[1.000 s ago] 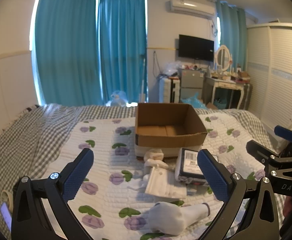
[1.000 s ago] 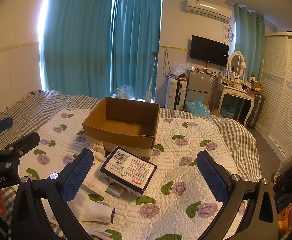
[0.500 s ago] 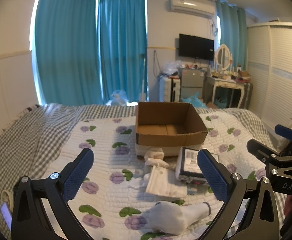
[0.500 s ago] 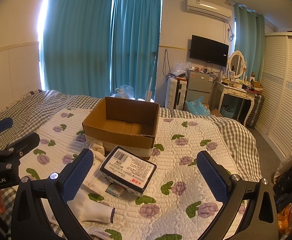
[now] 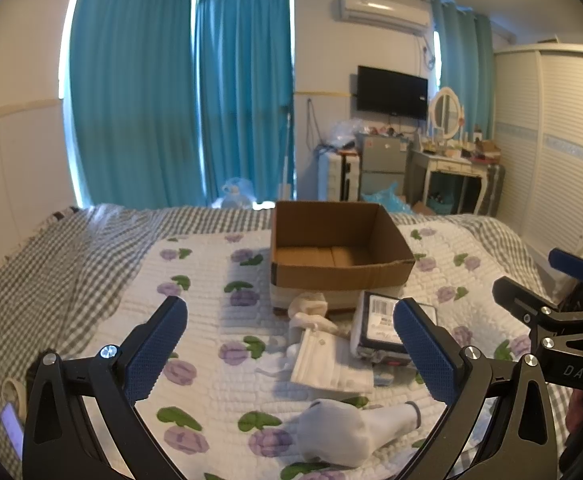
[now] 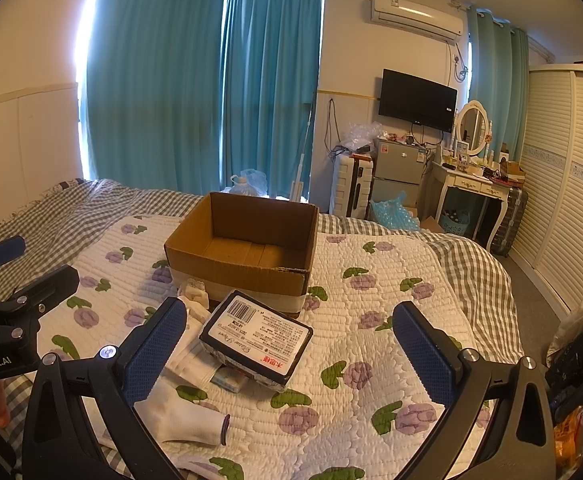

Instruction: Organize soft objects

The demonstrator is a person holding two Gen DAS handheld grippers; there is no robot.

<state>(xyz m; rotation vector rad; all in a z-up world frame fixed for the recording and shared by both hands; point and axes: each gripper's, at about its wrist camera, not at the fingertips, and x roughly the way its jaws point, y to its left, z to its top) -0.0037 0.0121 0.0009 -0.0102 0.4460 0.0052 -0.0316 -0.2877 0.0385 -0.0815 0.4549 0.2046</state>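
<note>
Soft objects lie in a small pile on the quilt (image 5: 195,280), in front of me and between my two tools. Nearest to me is a white sock (image 5: 355,432), lying on its side with its grey cuff pointing right. My left gripper (image 5: 287,344) hangs above the bed with its blue pads spread wide, and it holds nothing. My right gripper (image 6: 287,340) is the same, fingers far apart and empty; in the left view I see its black body at the right edge.

A little farther than the sock there is a flat white folded cloth (image 5: 331,364). Just to the right of it sits a dark pack with a white barcode label (image 6: 257,338), tilted, with one side resting on a small pale box (image 6: 229,380) under it. Beyond the cloth a cream bundle of fabric (image 5: 309,314) touches the near wall of the cardboard box (image 5: 339,272). This box stands open in the middle of the bed, and I can see only its brown floor inside.

Far behind the bed are teal curtains (image 6: 211,88), a black television (image 6: 417,100) on the wall, and a white dressing table (image 6: 471,184) to the right.
</note>
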